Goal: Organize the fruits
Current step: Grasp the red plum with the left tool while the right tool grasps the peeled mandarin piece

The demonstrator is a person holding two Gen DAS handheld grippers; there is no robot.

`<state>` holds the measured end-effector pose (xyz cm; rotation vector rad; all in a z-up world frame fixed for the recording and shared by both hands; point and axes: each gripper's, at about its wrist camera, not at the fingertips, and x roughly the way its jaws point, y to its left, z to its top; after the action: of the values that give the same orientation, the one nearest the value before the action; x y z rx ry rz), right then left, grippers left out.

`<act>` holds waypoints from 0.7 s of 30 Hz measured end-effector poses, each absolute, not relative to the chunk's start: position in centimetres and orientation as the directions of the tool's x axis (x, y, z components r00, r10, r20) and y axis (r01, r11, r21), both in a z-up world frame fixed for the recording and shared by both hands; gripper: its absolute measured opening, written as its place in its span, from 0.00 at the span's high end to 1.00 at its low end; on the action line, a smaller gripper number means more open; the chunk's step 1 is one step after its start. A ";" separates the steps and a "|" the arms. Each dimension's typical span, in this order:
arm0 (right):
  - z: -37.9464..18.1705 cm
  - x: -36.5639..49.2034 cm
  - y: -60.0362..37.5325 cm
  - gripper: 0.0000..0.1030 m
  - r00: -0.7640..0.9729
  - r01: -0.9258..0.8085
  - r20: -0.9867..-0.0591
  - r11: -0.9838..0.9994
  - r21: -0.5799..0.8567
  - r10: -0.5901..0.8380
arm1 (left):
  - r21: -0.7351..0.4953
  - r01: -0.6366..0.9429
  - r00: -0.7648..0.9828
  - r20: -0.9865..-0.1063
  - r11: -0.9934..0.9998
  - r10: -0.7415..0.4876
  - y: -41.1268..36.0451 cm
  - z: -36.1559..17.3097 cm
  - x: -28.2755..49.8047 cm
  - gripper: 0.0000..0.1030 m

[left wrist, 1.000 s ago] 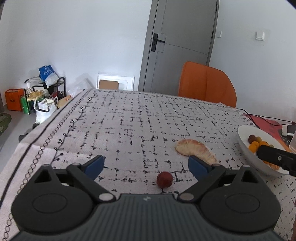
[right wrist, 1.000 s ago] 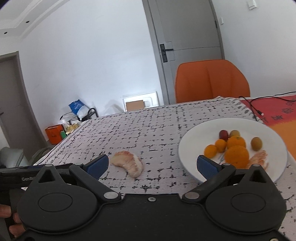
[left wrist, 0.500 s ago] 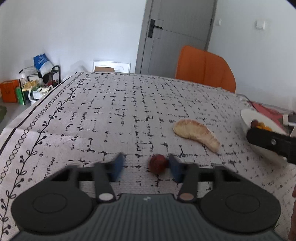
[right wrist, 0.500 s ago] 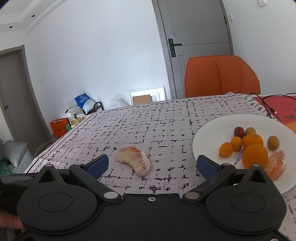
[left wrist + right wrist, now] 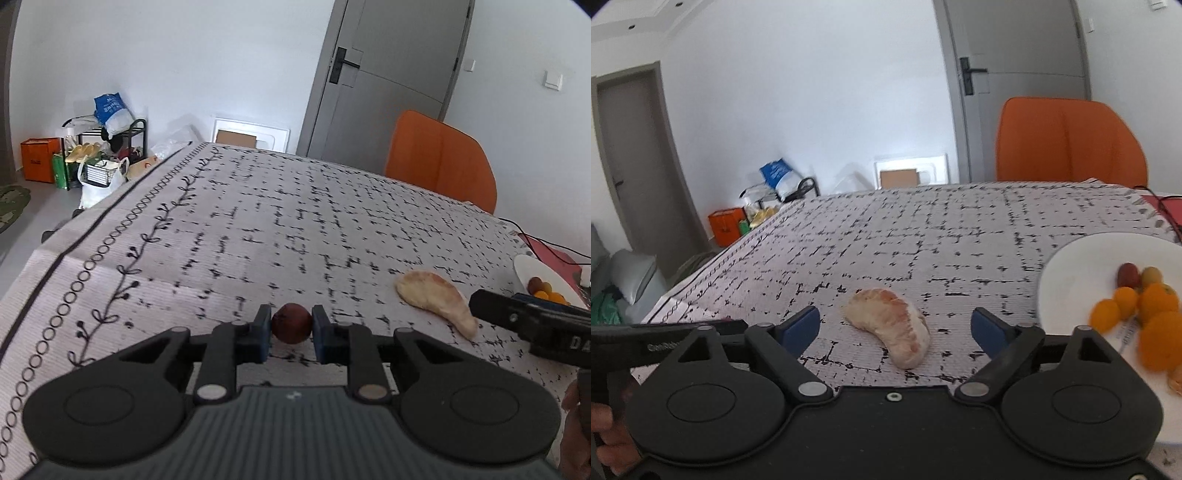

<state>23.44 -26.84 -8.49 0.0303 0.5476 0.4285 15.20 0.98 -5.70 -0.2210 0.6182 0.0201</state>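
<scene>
My left gripper (image 5: pixel 291 334) is shut on a small dark red fruit (image 5: pixel 291 328), held between the blue pads just above the patterned tablecloth (image 5: pixel 258 229). A peeled pomelo segment (image 5: pixel 436 301) lies to its right on the cloth. In the right wrist view the segment (image 5: pixel 890 325) lies between the open fingers of my right gripper (image 5: pixel 895 326), which is empty. The white plate (image 5: pixel 1082 258) at the right holds several orange, red and yellow fruits (image 5: pixel 1145 306). The plate's edge (image 5: pixel 528 267) also shows in the left wrist view.
An orange chair (image 5: pixel 441 158) stands at the table's far side before a grey door (image 5: pixel 384 77). The right gripper's body (image 5: pixel 535 328) crosses the left wrist view at right. Bags and a rack (image 5: pixel 96 151) sit on the floor beyond the table's left edge.
My left gripper has closed on the dark red fruit and lifted it slightly. My right gripper has shifted left, so the pomelo segment now lies between its open fingers.
</scene>
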 end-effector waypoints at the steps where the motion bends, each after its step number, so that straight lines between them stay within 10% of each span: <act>1: -8.6 23.7 -26.8 0.15 0.762 -0.395 -0.503 0.908 0.138 0.408 | -0.197 -0.090 0.816 -0.576 0.976 -0.041 1.2 -5.7 15.2 0.79; 17: -10.1 28.2 -24.6 0.19 0.693 -0.476 -0.577 0.875 0.083 0.432 | -0.199 -0.118 0.817 -0.577 0.973 -0.019 2.5 -5.6 15.1 0.79; 21: -10.5 28.2 -24.1 0.32 0.666 -0.501 -0.600 0.862 0.082 0.444 | -0.198 -0.120 0.819 -0.573 0.973 -0.016 2.7 -5.2 14.9 0.79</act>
<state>28.16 -24.14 -10.54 -0.0930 0.6518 0.5342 14.87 2.71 -5.21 -0.2308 0.6096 0.0561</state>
